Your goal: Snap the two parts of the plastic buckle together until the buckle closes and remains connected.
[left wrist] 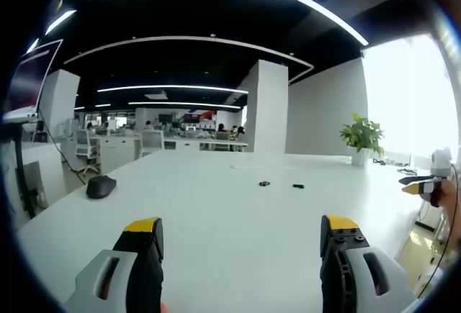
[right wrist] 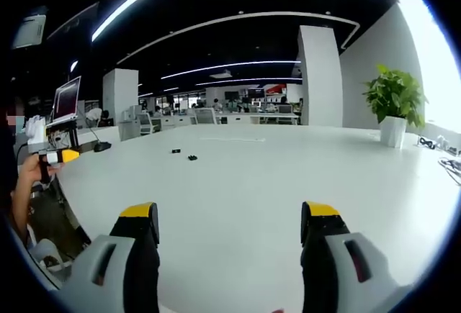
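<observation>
Both hand-held grippers hover over the white worktop (left wrist: 216, 212) with jaws wide apart, holding nothing: left hand-held gripper (left wrist: 241, 235), right hand-held gripper (right wrist: 228, 221). Two small black buckle parts (left wrist: 264, 183) (left wrist: 297, 186) lie apart from each other, far out on the worktop, well beyond the jaws. A black mouse (left wrist: 101, 186) sits near the worktop's edge; a potted plant (left wrist: 362, 138) stands at the far side.

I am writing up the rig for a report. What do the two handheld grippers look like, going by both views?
Each has two jaws. In the left gripper view, the left gripper has light grey moulded bodies with slot-shaped openings, black inner fingers and yellow tips. The right gripper looks the same in the right gripper view: grey shells, black fingers, yellow caps. No cables or printed markings can be made out on either.
</observation>
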`<control>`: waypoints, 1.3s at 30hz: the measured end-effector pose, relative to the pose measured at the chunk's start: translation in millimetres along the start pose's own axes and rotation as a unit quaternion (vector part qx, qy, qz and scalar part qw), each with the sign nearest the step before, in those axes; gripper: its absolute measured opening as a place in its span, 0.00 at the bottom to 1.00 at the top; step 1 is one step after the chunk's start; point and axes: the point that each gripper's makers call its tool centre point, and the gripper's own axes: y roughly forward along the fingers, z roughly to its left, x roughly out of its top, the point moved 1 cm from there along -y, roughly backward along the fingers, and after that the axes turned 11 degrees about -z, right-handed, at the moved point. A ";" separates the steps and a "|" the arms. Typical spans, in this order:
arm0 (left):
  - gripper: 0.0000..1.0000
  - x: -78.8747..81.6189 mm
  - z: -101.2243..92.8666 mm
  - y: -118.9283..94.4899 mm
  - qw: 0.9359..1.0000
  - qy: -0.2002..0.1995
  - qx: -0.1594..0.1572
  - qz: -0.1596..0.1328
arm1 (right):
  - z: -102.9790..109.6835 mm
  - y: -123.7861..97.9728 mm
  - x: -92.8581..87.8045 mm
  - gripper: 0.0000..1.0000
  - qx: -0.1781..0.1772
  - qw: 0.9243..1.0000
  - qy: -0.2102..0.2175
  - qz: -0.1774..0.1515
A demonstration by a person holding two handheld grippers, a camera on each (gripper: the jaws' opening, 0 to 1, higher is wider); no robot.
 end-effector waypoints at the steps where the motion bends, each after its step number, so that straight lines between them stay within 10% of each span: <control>1: 0.92 -0.2 -0.3 0.2 1.000 0.000 0.000 0.001 | -1.2 0.8 1.2 0.81 0.001 1.000 -0.002 -0.001; 39: 0.92 -3.8 0.9 1.7 1.000 -0.004 -0.003 0.001 | -0.7 76.3 41.1 0.83 0.068 0.997 -0.010 -0.029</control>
